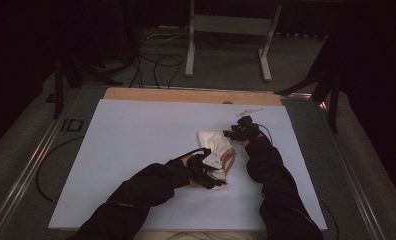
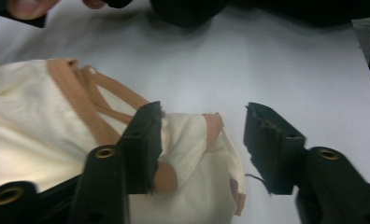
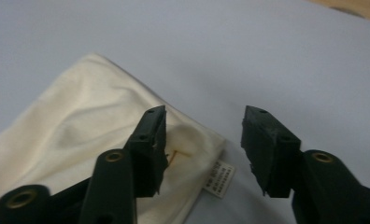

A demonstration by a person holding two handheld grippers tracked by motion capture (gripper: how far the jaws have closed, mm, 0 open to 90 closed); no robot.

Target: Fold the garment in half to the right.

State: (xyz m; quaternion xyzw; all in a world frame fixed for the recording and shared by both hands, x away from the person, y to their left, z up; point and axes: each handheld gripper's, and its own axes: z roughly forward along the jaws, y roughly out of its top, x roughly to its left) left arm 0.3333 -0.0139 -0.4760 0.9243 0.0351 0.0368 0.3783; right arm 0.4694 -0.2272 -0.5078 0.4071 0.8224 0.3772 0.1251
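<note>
On the white surface (image 1: pixel 136 150), a bit right of the middle, there's a small cream garment (image 1: pixel 213 142) with tan straps (image 1: pixel 229 161), folded up and lying flat. Going left to right: the left gripper (image 1: pixel 205 172) sits at the garment's near end, where the straps are. In the left gripper view its jaws are apart, and a bunched corner of cream cloth with tan edging (image 2: pixel 206 149) lies between them; one jaw rests against the cloth, the other is clear of it over bare surface, so nothing's actually pinched. The strap loops (image 2: pixel 87 93) fan out just past that jaw. Then the right gripper (image 1: pixel 242 127) is at the garment's far right corner. In the right gripper view its jaws are apart too, hovering over the folded corner, where a small white care label (image 3: pixel 219 178) pokes out from the edge. Cloth isn't clamped there either.
</note>
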